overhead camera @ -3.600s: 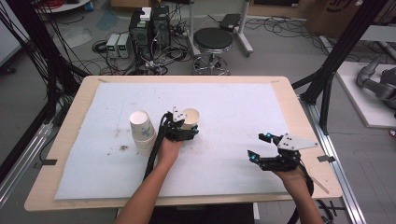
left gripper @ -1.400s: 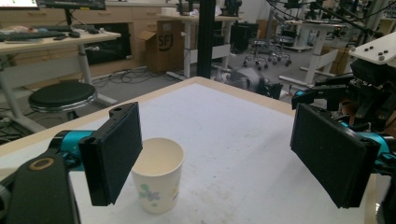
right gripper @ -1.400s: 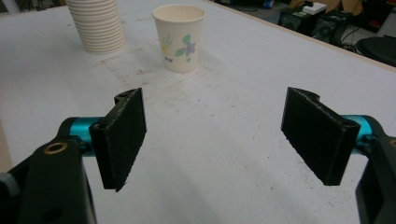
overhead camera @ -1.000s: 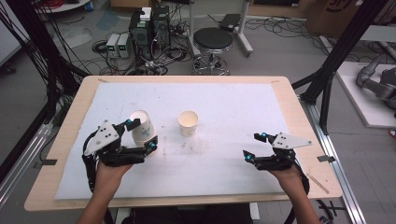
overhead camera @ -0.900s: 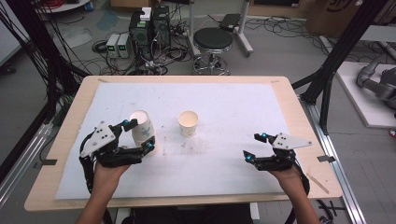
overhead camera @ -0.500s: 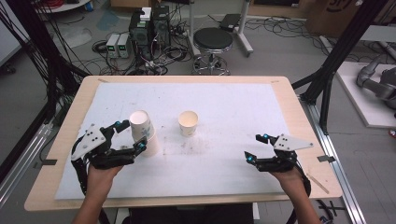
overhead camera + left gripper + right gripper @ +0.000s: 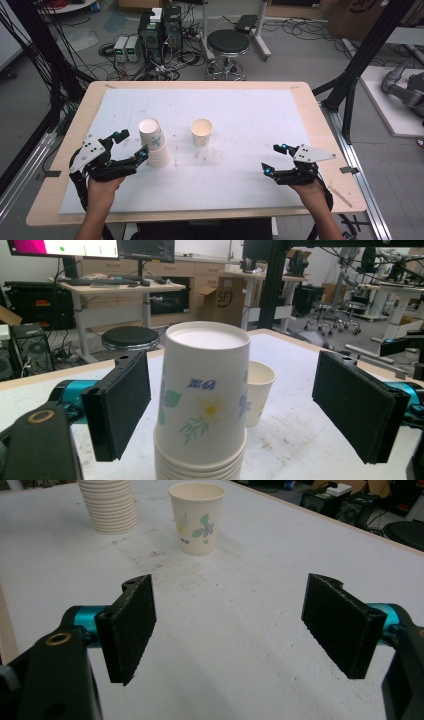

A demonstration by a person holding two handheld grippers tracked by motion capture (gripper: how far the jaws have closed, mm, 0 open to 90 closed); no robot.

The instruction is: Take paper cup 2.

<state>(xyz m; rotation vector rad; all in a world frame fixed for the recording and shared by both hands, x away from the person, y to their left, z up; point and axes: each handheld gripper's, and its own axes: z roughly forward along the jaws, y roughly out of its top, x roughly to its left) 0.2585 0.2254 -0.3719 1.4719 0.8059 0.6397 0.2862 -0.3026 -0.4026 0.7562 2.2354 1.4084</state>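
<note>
While both grippers' fingers gape, left gripper [image 7: 129, 145] flanks one cup stack [image 7: 152, 142], one single cup [image 7: 201, 132], right gripper [image 7: 276, 159].

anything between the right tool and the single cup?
Nothing. The right gripper view shows bare, lightly stained white mat from the open right tool up to the single cup. The cup stack stands off to the side.

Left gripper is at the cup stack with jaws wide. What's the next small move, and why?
Probably close the left gripper on the top cup of the stack. Its open jaws flank that cup with gaps on both sides, one single cup already stands apart, and the right gripper rests open and empty.
</note>
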